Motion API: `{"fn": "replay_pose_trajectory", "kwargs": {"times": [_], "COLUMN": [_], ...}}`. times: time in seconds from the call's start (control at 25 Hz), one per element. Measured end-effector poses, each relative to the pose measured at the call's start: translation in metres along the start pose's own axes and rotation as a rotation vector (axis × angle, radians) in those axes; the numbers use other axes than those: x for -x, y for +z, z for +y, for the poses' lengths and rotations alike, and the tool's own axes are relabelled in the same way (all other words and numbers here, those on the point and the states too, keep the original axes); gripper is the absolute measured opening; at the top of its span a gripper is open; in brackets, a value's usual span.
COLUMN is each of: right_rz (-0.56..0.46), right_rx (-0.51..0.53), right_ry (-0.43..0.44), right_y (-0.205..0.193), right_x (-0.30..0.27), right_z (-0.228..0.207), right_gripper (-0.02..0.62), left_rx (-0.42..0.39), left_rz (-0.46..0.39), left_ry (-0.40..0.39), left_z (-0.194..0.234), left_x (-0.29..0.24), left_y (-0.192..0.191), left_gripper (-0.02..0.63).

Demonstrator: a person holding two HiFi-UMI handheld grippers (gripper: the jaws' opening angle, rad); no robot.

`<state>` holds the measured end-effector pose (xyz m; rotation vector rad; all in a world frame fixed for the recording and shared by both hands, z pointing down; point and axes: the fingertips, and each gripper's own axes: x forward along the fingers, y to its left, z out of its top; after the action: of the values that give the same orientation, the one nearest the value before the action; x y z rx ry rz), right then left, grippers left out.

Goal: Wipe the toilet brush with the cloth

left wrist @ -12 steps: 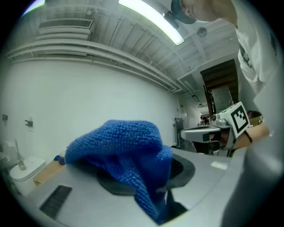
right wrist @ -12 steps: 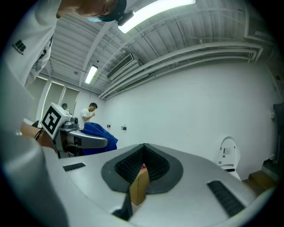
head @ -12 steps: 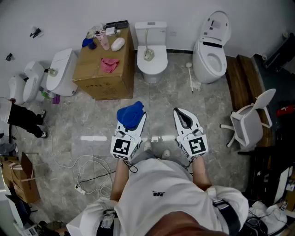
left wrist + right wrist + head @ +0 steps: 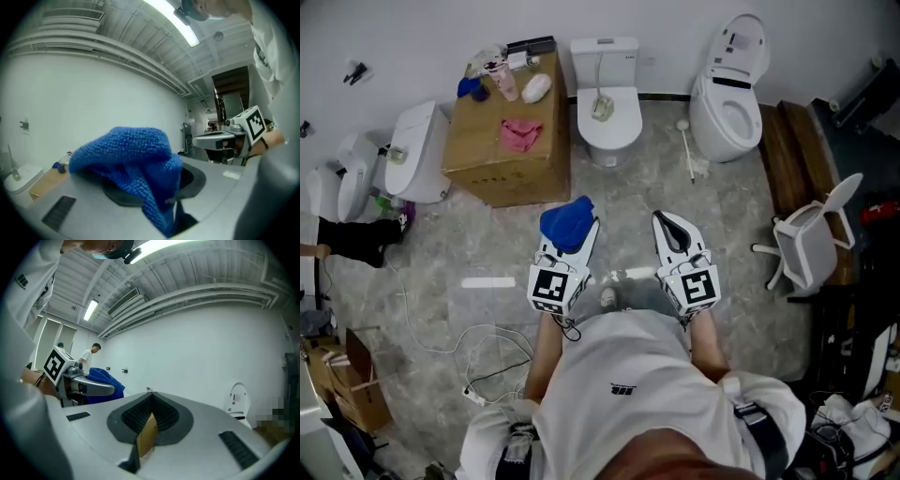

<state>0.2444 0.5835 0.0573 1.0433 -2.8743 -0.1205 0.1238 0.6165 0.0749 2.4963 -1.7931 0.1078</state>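
- Standing on a grey floor (image 4: 487,244), a person (image 4: 628,394) holds one pair of tongs in each hand, side by side and apart, both pointing ahead toward the far wall.
- The left tongs (image 4: 577,239) are clenched on the blue cloth (image 4: 567,223). It bunches up over the tips, and one fold hangs down into the slit between the jaws.
- The right tongs (image 4: 666,225) are clenched, pads meeting at the tip. A tan sliver shows in the slit lower down, and I cannot tell what it is.
- The brush (image 4: 687,150) is white and lies on the floor ahead of the right tongs, well apart from both pairs and from the cloth. Its round end is toward the wall.
- The brush sits between the middle toilet (image 4: 605,117) and the right toilet (image 4: 727,103), nearer the right one.
- A cardboard box (image 4: 502,159) stands left of the middle toilet, with a pink rag (image 4: 520,133) and small bottles on top.
- A white chair (image 4: 811,248) stands at the right, near a wooden strip.
- Cables trail over the floor at the lower left.
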Motion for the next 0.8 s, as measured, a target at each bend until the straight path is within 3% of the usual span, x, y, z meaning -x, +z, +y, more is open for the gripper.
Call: {"fn": "replay_pose_trajectory", "kwargs": {"times": [0.24,0.8], "right_rz": [0.018,0.059], "right_rx": [0.005,-0.005], "right_ry": [-0.014,0.015], "right_y": [-0.005,-0.022], "right_x": [-0.028,-0.120], "right_z": [-0.005,-0.071], "right_gripper": [-0.006,-0.005], "left_rx": [0.000,0.021], "left_rz": [0.001,0.017], "left_ry": [-0.007,0.004], "left_z": [0.028,0.082], "left_x": [-0.019,-0.116], "left_y": [-0.004,0.002], "left_gripper": [0.144,0.143]}}
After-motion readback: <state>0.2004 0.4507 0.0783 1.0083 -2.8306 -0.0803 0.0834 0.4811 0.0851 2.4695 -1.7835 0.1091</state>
